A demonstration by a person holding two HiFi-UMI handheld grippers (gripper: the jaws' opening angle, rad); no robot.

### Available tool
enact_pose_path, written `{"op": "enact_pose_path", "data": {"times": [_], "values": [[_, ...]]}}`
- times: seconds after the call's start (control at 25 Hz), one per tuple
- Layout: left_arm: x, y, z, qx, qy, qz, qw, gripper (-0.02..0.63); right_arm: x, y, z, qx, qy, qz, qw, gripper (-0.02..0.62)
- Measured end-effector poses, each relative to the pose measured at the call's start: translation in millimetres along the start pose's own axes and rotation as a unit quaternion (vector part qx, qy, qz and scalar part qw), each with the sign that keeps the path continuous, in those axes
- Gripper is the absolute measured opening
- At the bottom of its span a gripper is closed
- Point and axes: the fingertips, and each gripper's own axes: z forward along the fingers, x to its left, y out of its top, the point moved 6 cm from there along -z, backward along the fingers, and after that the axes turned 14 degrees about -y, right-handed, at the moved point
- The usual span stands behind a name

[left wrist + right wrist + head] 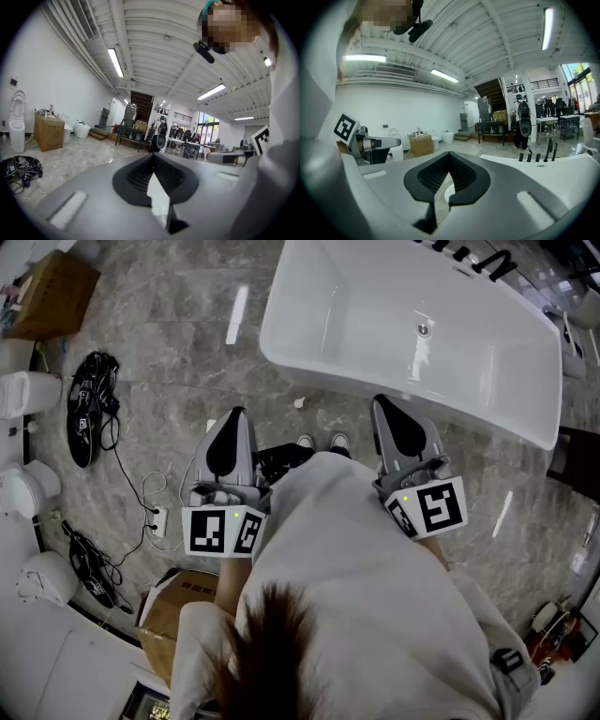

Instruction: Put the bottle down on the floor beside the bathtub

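No bottle shows in any view. The white bathtub (309, 343) stands on the marble floor ahead and to the right of the person's shoes (320, 442). My left gripper (232, 414) is held close to the body and points forward, left of the tub's near corner. Its jaws are shut with nothing between them, and they meet at the tip in the left gripper view (153, 155). My right gripper (382, 401) points at the tub's near wall. It is also shut and empty, its tips touching in the right gripper view (449, 153).
A cardboard box (52, 294) sits at the far left. White toilets (23, 395) line the left edge. A black cable bundle (86, 409) and a power strip (159, 519) lie on the floor. Another box (173, 601) stands by the person's left side.
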Motion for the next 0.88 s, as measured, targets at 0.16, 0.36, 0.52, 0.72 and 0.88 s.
{"op": "enact_pose_path", "data": {"times": [0.16,0.36,0.52,0.72,0.88], "values": [[2.0,-0.4,-2.1,0.000,0.004,-0.006,1.0000,0.049,1.6,-0.3,-1.4,-0.001,0.002,-0.007,1.000,-0.003],[5.6,-1.1,-2.5,0.004,0.011,-0.013,0.9998,0.049,4.0,1.9,-1.0,-0.002,-0.001,0.007,1.000,-0.002],[5.8,-2.1,-3.7,0.007,0.016,-0.017,0.9997,0.049,3.2,2.0,-2.9,-0.002,-0.002,0.007,1.000,-0.002],[5.4,-3.6,-6.2,0.007,0.018,-0.020,0.9996,0.049,3.0,0.4,-6.0,-0.003,-0.003,0.007,1.000,-0.002],[5.3,-3.1,-10.2,0.006,0.017,-0.020,0.9996,0.049,5.7,0.2,-8.7,-0.003,-0.004,0.007,1.000,-0.002]]}}
